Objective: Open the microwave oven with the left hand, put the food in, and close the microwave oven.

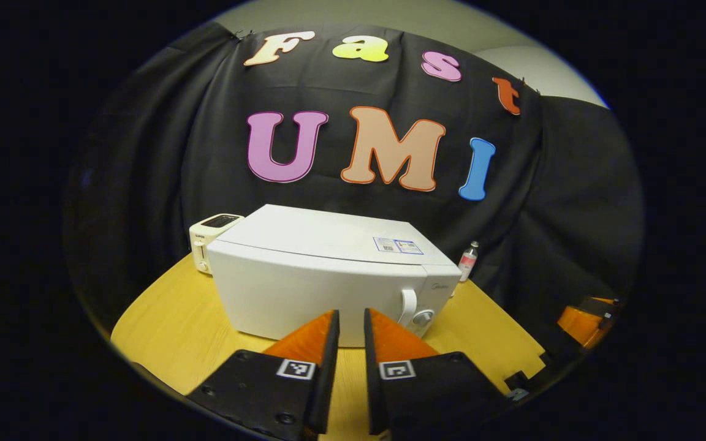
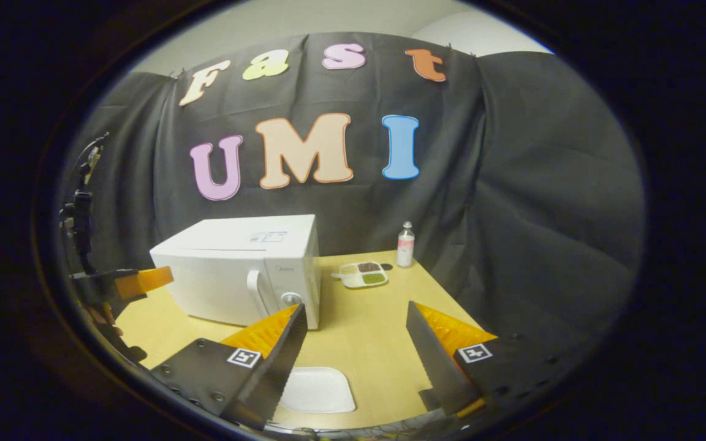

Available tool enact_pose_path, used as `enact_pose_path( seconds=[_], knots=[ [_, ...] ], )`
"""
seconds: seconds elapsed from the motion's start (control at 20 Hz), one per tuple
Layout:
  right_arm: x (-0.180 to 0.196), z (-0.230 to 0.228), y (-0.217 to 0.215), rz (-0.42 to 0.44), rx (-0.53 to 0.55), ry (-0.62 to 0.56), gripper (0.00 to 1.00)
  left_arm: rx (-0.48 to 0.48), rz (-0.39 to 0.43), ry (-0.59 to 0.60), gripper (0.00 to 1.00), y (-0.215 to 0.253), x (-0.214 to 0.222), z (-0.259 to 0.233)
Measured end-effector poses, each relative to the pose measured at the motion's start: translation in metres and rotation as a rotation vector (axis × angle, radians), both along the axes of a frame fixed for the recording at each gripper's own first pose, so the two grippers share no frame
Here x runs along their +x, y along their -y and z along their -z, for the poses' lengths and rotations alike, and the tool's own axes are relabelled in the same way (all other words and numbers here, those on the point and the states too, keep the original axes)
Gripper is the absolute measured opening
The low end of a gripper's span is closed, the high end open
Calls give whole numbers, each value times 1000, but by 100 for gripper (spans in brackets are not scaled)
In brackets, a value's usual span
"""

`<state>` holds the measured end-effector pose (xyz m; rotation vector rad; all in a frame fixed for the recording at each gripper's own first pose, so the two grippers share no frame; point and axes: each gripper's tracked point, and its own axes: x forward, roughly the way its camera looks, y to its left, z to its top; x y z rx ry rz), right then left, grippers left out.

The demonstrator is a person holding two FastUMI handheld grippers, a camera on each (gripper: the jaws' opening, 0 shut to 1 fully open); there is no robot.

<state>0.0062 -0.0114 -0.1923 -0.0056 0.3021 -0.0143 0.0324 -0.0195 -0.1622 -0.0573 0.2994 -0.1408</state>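
Note:
A white microwave oven (image 1: 322, 275) stands on the wooden table (image 1: 163, 324) with its door closed; its handle (image 1: 409, 304) and a dial (image 1: 421, 317) are at the right of the front. My left gripper (image 1: 350, 313) hovers just before the door, fingers drawn together to a narrow slit, holding nothing. In the right gripper view the microwave oven (image 2: 236, 269) is at the left. A divided tray of food (image 2: 362, 274) lies on the table to its right. My right gripper (image 2: 354, 309) is wide open above the table, well short of the tray. The left gripper (image 2: 144, 280) shows at the far left.
A white toaster (image 1: 212, 239) stands behind the microwave's left corner. A small bottle (image 2: 406, 245) sits at the back near the wall cloth. A flat white square dish (image 2: 316, 389) lies on the table (image 2: 359, 331) under the right gripper. The right gripper (image 1: 583, 318) appears at the right edge.

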Motion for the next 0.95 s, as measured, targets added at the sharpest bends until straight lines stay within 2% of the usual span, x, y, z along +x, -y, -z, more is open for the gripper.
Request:
enact_pose_path(
  seconds=[0.05,0.1,0.15,0.2,0.25,0.3,0.8,0.85,0.95],
  knots=[
    [0,-5,-2,-9,-3,11,100,10,4,9,36,-1,-7,-6],
    [1,-11,-3,-17,-9,25,100,19,0,18,61,-3,-13,-13],
    [2,-17,-5,-27,-17,39,100,23,-5,33,78,-4,-21,-20],
    [2,-22,-8,-39,-24,49,100,27,-17,50,88,-6,-27,-28],
    [2,-28,-11,-51,-26,57,92,28,-32,62,93,-10,-33,-33],
    [1,-35,-14,-62,-26,66,92,24,-45,77,98,-11,-36,-40],
    [-9,-98,-23,-110,7,177,92,71,-162,236,96,-42,-60,-108],
    [-11,-101,-23,-112,13,182,100,69,-165,242,96,-43,-62,-111],
    [-12,-107,-23,-121,7,199,100,61,-166,251,96,-41,-63,-117]
  ],
)
